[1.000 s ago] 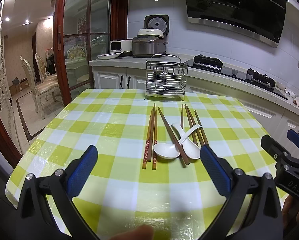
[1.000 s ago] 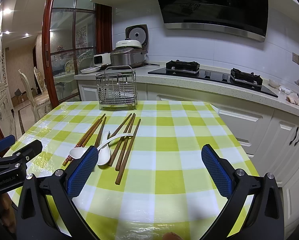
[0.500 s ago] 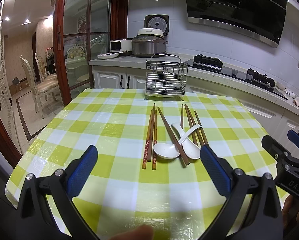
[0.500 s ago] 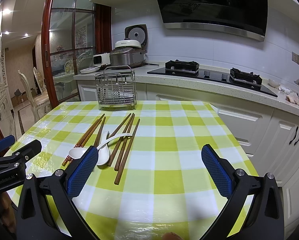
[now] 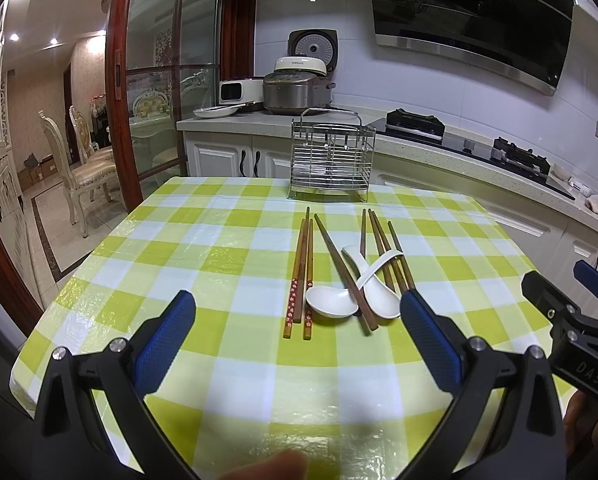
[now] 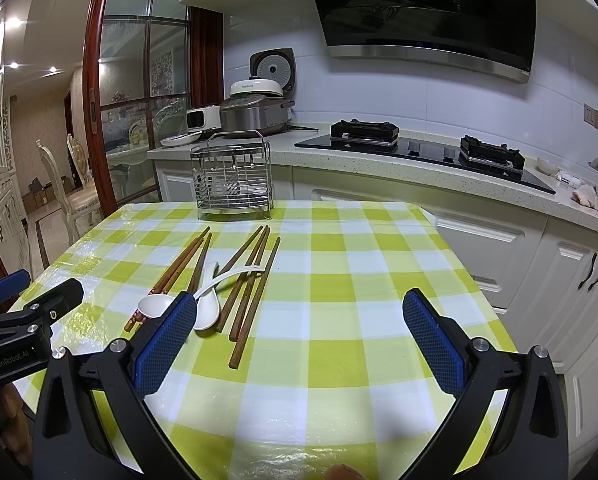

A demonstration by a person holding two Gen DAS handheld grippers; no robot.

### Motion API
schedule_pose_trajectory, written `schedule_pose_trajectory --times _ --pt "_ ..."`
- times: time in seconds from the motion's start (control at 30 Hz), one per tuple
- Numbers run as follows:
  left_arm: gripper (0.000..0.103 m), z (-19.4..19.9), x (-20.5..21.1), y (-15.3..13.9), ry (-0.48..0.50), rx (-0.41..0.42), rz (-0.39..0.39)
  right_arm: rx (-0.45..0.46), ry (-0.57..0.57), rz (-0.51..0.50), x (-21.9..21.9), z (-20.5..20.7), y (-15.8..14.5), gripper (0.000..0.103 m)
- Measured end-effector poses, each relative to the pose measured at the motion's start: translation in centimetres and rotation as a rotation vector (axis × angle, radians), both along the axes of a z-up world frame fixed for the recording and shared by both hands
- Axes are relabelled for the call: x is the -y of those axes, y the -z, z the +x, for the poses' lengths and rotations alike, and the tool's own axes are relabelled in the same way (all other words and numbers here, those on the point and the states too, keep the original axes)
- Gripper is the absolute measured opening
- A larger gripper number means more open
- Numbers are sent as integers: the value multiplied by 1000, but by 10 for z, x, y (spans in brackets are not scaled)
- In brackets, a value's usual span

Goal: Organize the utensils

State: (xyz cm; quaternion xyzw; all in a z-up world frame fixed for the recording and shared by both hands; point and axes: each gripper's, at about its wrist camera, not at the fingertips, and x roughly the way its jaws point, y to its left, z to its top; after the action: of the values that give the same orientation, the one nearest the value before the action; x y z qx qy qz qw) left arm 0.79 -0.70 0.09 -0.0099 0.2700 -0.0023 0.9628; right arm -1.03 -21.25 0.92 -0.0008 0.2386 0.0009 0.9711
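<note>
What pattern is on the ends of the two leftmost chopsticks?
Red bands with small white flowers on the two leftmost chopsticks, clearest in the left wrist view.

2 wrist fisheye views, low over the near end of the table (image 5: 219, 240), facing the kitchen wall.
The left view sits left of the right; both share the chopsticks (image 5: 299, 276) (image 6: 255, 280), wire rack (image 5: 331, 160) (image 6: 233, 176), and each other's tongs at 1 edge.

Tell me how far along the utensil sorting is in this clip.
Nothing done yet: the wire rack looks empty of utensils. Nothing in hand: the left tool and right tool are both open. Left to do: all the chopsticks and both white spoons on the checked table.
</note>
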Motion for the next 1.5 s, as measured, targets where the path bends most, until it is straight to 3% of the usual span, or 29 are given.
schedule_pose_trajectory --times 0.43,0.63,1.33,1.43,1.5 --pt "99 1 0 0 1 -2 -1 -7 -1 4 4 4 0 97" --pt "99 15 -4 1 33 -19 -25 -44 -14 27 8 25 0 97" --pt "99 173 -36 28 67 -217 -16 -296 -23 66 18 198 45 97" --pt "94 198 -43 34 66 -238 -26 -332 -20 71 20 219 54 97" --pt "83 210 -44 38 76 -256 -27 -351 -20 70 20 230 59 97"
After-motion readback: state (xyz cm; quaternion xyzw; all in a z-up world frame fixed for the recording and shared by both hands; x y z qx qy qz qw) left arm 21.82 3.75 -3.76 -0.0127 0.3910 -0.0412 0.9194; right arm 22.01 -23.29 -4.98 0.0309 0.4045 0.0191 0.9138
